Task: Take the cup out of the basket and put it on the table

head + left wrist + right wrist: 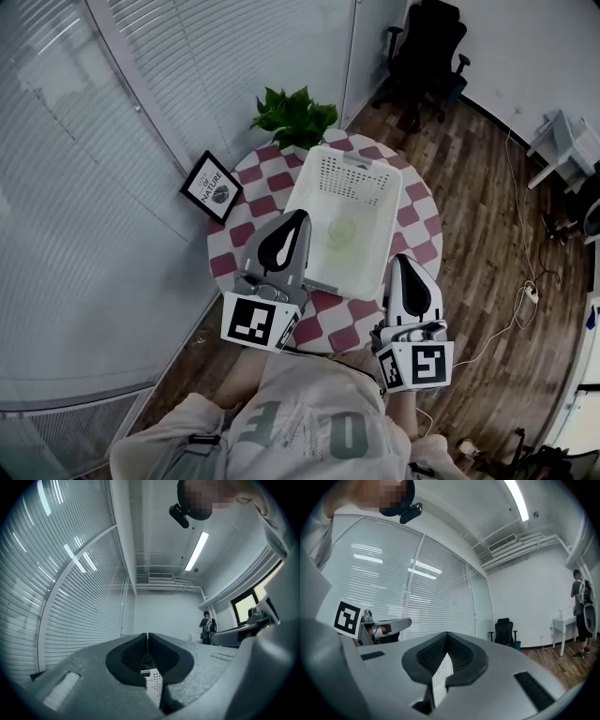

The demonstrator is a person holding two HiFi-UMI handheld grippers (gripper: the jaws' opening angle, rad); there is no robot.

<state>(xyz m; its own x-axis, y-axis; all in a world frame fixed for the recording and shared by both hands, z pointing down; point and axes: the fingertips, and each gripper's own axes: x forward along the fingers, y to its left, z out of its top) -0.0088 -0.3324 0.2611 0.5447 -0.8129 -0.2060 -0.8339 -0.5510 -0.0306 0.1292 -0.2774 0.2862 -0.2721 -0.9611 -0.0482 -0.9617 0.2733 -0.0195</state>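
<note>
Wood floor [478, 206], slatted blinds [94, 187], red-checked round table [246, 230], white basket [352, 178]

You can read "OF NATURE" in white letters on the dark framed picture [211, 187] at the left edge of the checkered surface. Your shirt [309, 427] bears large pale letters; only an "O" is sure. The square markers [251, 322] on your left gripper [298, 220] and right gripper [401, 264] are black-and-white code patterns without letters.

table [246, 230]: round (red-white checks) | on it: white basket [349, 183] | far edge: plant [293, 114]
</note>
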